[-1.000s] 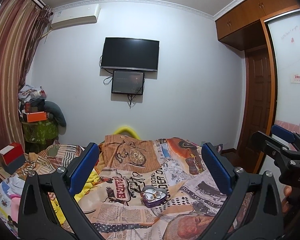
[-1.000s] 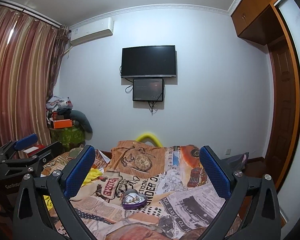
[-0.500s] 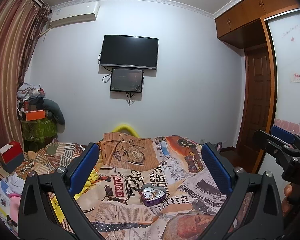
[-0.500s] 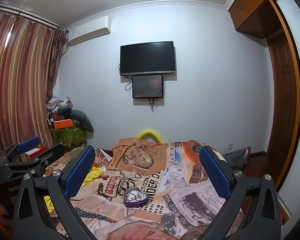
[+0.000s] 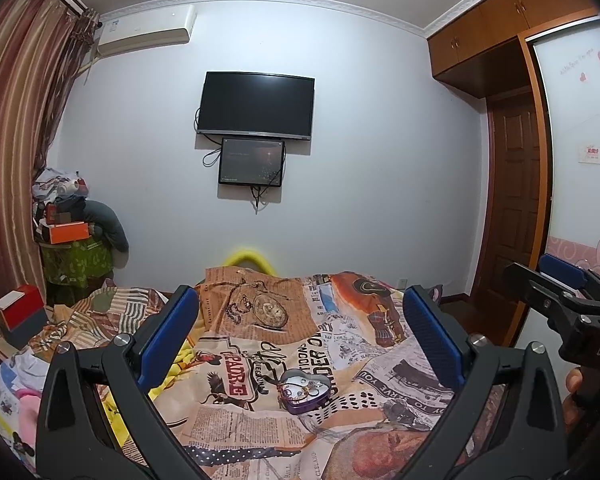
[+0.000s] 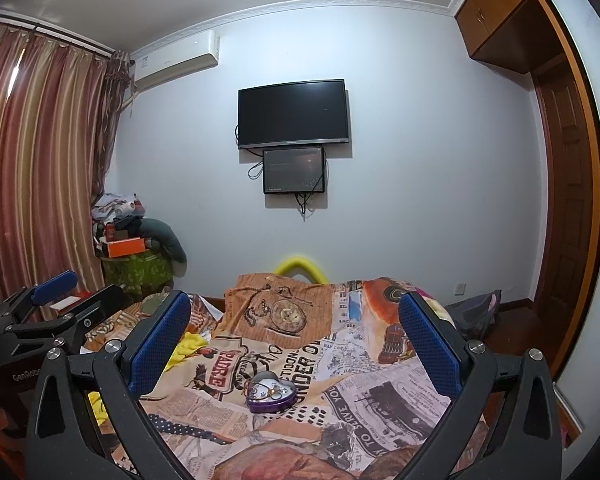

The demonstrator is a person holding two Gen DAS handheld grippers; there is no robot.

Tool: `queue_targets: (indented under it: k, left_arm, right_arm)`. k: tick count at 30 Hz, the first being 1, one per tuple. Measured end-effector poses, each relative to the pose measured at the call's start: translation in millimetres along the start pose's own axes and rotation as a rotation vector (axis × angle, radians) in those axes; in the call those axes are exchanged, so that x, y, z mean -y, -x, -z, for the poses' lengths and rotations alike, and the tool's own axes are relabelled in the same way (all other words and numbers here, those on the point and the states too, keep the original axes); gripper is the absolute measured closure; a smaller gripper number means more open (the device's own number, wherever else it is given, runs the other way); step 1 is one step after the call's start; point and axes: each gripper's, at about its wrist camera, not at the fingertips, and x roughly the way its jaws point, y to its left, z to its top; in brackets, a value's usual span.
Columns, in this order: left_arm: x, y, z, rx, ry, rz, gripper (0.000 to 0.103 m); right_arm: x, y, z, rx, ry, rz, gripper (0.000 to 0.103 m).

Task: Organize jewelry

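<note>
A purple heart-shaped tin [image 5: 306, 392] lies open on the printed bedspread [image 5: 260, 432], with small jewelry pieces inside it. It also shows in the right wrist view [image 6: 271, 393]. My left gripper [image 5: 298, 320] is open and empty, held above the bed short of the tin. My right gripper [image 6: 294, 320] is open and empty too, also short of the tin. Each gripper shows at the edge of the other's view: the right one [image 5: 568, 292] at the right, the left one [image 6: 56, 304] at the left.
The bed fills the foreground, with loose clothes [image 5: 16, 384] at its left. A pile of boxes and clothes [image 5: 72, 240] stands by the curtain. A television [image 5: 256, 106] hangs on the far wall. A wardrobe and door [image 5: 512, 208] are at the right.
Both views have tipped slightly downward, so the wall and television sit higher in frame. The tin has not moved. Both grippers stay open.
</note>
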Motion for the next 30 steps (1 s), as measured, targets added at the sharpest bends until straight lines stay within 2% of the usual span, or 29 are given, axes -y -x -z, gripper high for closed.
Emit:
queue_targets:
  k: [30]
  left_arm:
    - [0.6,-9.9,5.3,-0.024,0.001,0.022,0.0]
  right_arm:
    - [2.3,-5.3,3.4,-0.022,-0.009,-0.007,0.0]
